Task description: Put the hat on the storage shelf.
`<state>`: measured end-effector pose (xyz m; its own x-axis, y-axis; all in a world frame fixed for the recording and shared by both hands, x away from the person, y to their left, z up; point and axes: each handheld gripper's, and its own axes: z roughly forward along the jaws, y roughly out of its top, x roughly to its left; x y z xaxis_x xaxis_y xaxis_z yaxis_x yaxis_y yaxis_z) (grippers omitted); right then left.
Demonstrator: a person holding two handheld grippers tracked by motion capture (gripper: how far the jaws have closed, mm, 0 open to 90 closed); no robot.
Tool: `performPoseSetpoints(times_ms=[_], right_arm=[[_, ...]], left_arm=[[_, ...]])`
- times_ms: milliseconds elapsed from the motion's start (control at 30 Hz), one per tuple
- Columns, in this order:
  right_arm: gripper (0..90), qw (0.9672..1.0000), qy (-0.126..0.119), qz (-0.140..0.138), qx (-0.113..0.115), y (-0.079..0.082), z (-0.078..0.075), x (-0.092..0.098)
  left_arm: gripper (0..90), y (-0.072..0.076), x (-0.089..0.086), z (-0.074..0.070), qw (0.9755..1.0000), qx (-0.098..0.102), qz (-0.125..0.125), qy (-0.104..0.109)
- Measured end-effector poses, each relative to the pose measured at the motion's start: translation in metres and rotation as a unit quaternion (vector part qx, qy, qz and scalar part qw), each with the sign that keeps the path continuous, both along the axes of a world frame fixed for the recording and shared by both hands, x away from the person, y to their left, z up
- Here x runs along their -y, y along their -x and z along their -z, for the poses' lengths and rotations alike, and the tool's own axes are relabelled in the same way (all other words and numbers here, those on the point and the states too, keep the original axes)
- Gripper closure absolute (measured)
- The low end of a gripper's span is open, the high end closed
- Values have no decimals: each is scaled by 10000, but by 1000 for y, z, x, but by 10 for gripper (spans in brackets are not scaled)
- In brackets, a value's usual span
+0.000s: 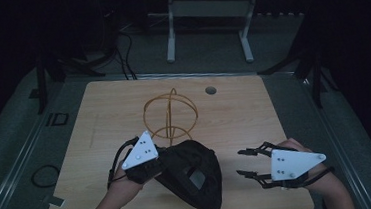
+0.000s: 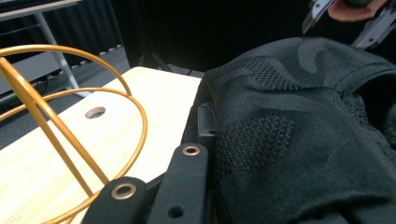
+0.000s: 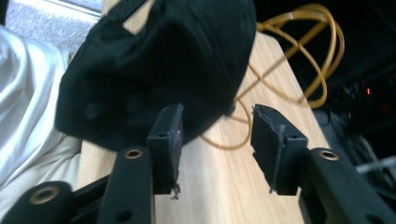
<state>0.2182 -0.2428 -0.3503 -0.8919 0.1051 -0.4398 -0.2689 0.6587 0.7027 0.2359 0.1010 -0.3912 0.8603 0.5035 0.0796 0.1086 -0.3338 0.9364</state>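
Your left gripper (image 1: pixel 163 159) is clamped on the edge of the black cap (image 1: pixel 196 176), which sits at the table's (image 1: pixel 240 125) near middle, at 6 o'clock from the gold wire stand (image 1: pixel 170 113). Your right gripper (image 1: pixel 246 162), at 3 o'clock from the cap, has its jaws wide apart around nothing.

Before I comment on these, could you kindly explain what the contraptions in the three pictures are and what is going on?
A person holds a two-jaw hand tool in each hand at a wooden table. One picture looks down from above; the other two come from cameras riding on each tool. On the table stand a gold wire stand and a black cap. The left gripper is clamped on the cap's edge. The right gripper is open, apart from the cap.
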Motion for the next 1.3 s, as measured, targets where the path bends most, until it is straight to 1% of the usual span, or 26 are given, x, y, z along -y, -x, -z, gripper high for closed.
performPoseSetpoints(times_ms=[33, 100, 133, 200, 267, 367, 533, 567, 733, 833, 867, 900, 933, 967, 1000, 1033, 1067, 1100, 1200, 1233, 1267, 1300], right_arm=[[541, 10000, 23, -64, 32, 0, -2, -3], [551, 9997, 162, -186, 55, -2, -5, -13], [552, 9993, 258, -226, 131, -3, -5, -17], [551, 9988, 394, -250, 143, -6, -4, -24], [551, 9984, 480, -218, 182, -8, -1, -29], [550, 9983, 517, -253, 119, -11, 4, -34], [551, 9981, 449, -421, 91, -9, 7, -38], [552, 9980, 445, -433, 90, -8, 7, -39], [589, 9982, 392, -451, 50, -5, 8, -41], [656, 9981, 385, -482, 72, -2, 9, -43], [730, 9981, 373, -488, 106, -1, 9, -45], [780, 9981, 360, -489, 104, 1, 9, -46], [808, 9981, 363, -498, 87, 1, 8, -47], [848, 9980, 369, -495, 116, 2, 7, -48], [869, 9982, 385, -442, 160, 4, 7, -49], [875, 9982, 406, -408, 144, 5, 6, -49], [881, 9981, 396, -441, 141, 5, 5, -48], [883, 9983, 377, -438, 110, 6, 4, -47], [886, 9987, 191, -472, 25, 7, 1, -43], [886, 9988, 146, -460, 0, 7, -1, -41], [886, 9988, 146, -460, 0, 7, -1, -41], [888, 9987, 99, -507, -54, 7, -3, -39]], left_arm=[[892, 0, 1, 0, 10000, 8, 67, -2], [892, 0, 3, -1, 9999, 18, 116, 17], [892, 1, 4, -1, 9999, 46, 154, 7], [892, 1, 6, -2, 9998, 55, 211, 10], [892, 3, 8, -3, 9996, 72, 274, 29], [892, 5, 11, -4, 9991, 82, 404, 43], [892, 6, 14, -6, 9984, 83, 555, 96], [891, 6, 14, -6, 9980, 87, 621, 126], [891, 6, 16, -7, 9973, 85, 691, 219], [891, 6, 19, -8, 9975, 100, 658, 231], [891, 6, 20, -8, 9977, 123, 627, 212], [891, 6, 21, -9, 9976, 131, 644, 210], [890, 6, 22, -10, 9976, 161, 647, 184], [890, 6, 23, -10, 9978, 176, 615, 162], [890, 6, 24, -11, 9977, 196, 632, 171], [890, 6, 23, -11, 9977, 197, 618, 200], [890, 5, 22, -11, 9980, 196, 573, 188], [889, 5, 21, -11, 9981, 183, 551, 220], [886, 3, 17, -10, 9983, 153, 499, 252], [887, 3, 16, -10, 9979, 150, 578, 255], [887, 3, 16, -10, 9979, 150, 578, 255], [887, 4, 17, -9, 9981, 176, 552, 227]])
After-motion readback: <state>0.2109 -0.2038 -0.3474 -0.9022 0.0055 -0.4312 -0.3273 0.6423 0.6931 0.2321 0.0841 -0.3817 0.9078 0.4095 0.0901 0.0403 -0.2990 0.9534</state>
